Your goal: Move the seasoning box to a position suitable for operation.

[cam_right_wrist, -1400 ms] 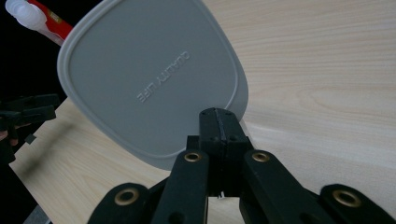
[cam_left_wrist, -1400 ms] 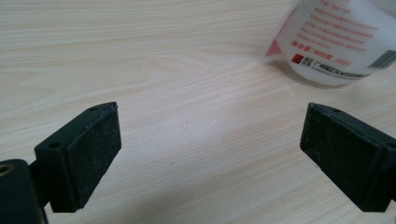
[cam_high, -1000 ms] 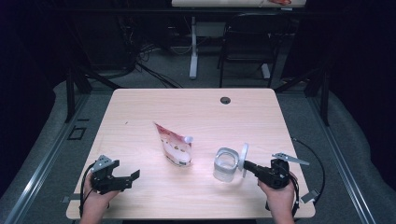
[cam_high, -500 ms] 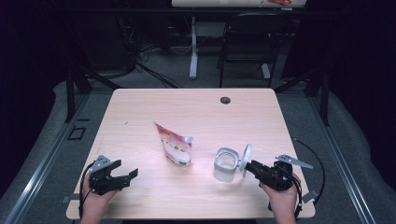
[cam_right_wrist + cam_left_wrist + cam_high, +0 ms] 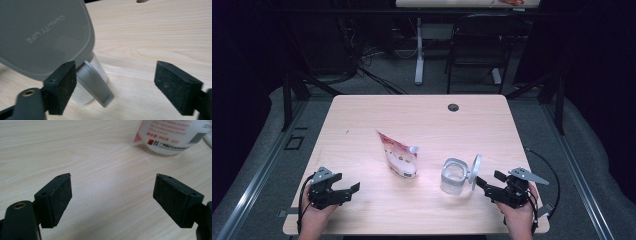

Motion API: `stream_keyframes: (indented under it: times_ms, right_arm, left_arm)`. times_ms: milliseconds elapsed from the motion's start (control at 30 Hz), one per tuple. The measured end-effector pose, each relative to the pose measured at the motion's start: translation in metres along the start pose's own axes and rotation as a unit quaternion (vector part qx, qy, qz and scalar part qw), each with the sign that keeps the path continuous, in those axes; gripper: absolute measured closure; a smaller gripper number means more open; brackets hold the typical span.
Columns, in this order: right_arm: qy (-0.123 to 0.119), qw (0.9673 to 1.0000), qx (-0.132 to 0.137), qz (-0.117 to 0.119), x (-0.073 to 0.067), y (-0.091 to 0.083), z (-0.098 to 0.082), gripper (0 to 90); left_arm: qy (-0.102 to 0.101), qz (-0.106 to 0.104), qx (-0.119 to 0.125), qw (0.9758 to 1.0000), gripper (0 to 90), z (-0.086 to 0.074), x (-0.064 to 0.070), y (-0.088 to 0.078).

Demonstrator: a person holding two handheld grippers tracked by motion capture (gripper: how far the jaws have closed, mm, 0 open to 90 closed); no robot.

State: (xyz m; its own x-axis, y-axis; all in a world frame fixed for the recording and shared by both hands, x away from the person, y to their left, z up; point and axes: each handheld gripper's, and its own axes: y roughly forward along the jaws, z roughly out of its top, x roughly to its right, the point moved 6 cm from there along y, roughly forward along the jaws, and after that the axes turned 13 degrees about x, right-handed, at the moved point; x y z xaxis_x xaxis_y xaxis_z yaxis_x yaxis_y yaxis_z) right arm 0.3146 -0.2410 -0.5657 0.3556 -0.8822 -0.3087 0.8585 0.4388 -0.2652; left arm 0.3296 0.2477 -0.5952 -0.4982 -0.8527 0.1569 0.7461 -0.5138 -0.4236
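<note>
On the wooden counter (image 5: 422,120) a clear container (image 5: 454,176) stands right of the middle, with its grey lid (image 5: 475,168) swung up on edge at the container's right side. The right hand-held gripper (image 5: 490,182) lies low just right of that lid, pointing at it. Its jaws have just been opening and now stand spread wide, apart from the lid. In the right gripper view the lid (image 5: 45,37) rises ahead of the left pad (image 5: 62,86), its grey latch tab (image 5: 96,86) hangs down past that pad, and the container (image 5: 97,72) shows behind; bare wood lies between the pads.

The left hand-held gripper (image 5: 347,192) rests near the counter's front left corner, well apart from the container, jaws likewise spread and pinching nothing. A red and white pouch (image 5: 399,157) with a white spout stands between the two grippers, nearer the middle; its printed base (image 5: 170,135) shows ahead of the left gripper's pads (image 5: 61,198).
</note>
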Motion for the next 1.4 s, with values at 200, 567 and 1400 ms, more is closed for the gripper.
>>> stream_keyframes:
  times_ms: [200, 567, 1400]
  right_arm:
    - [-0.025, 0.9994, -0.016, -0.016, 0.003, -0.001, -0.007, 10.8]
    - [-0.059, 0.9963, -0.04, -0.048, 0.01, 0.0, -0.017, 13.7]
    - [-0.078, 0.9958, -0.043, -0.024, -0.005, 0.001, -0.019, 14.7]
  left_arm:
    - [-0.002, 0.0, 0.002, 1.0, 15.6, 0.0, 0.0, 0.001]
    - [-0.001, 0.002, -0.003, 1.0, 15.7, 0.0, -0.002, 0.002]
    - [-0.001, 0.003, -0.005, 1.0, 15.7, -0.001, -0.003, 0.002]
